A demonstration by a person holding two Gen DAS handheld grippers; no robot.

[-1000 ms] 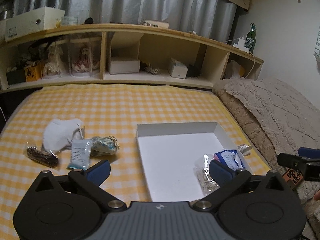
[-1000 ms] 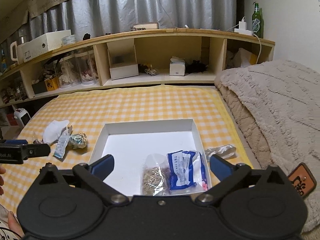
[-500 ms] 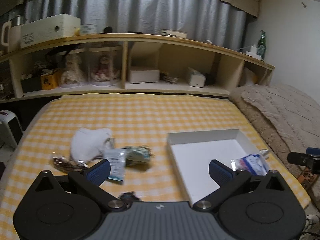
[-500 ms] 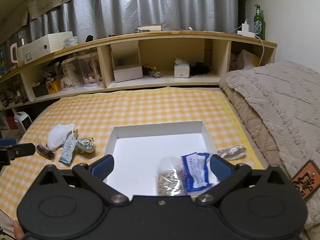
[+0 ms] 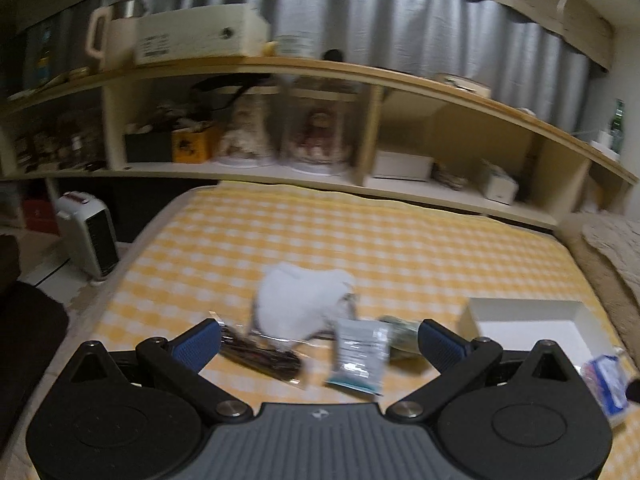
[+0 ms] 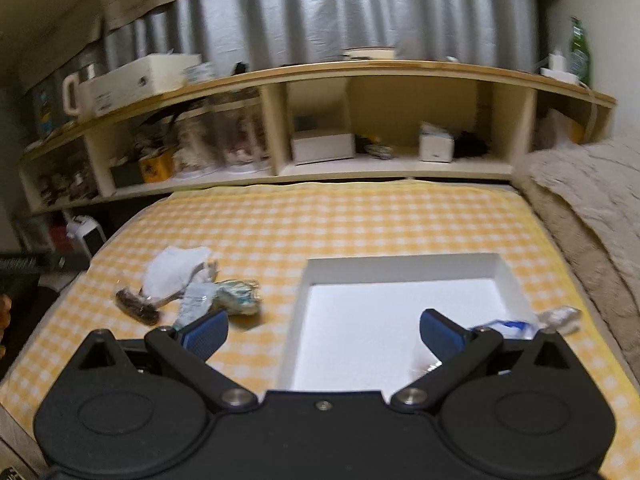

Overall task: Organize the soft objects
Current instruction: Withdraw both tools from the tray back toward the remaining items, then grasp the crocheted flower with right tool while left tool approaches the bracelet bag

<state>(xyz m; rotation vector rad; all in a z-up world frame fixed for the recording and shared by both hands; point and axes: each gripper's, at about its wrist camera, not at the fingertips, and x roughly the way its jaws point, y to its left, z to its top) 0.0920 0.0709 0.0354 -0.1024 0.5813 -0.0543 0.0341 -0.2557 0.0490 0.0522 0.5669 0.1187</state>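
A pile of soft items lies on the yellow checked bed: a white mask, a dark snack packet, a clear pale packet and a green-patterned bundle. My left gripper is open and empty, just short of the pile. The pile also shows in the right wrist view, with the mask at the left. My right gripper is open and empty above the white box. A blue-and-white packet lies in the box's right front part. A clear packet lies outside its right wall.
A wooden shelf unit with boxes and jars runs along the far side of the bed. A beige blanket is heaped at the right. A small white heater stands on the floor at the left.
Both grippers have swung to the left. The pile now sits between my left fingers, and the white box has slid to the right in both views. Both stay open.
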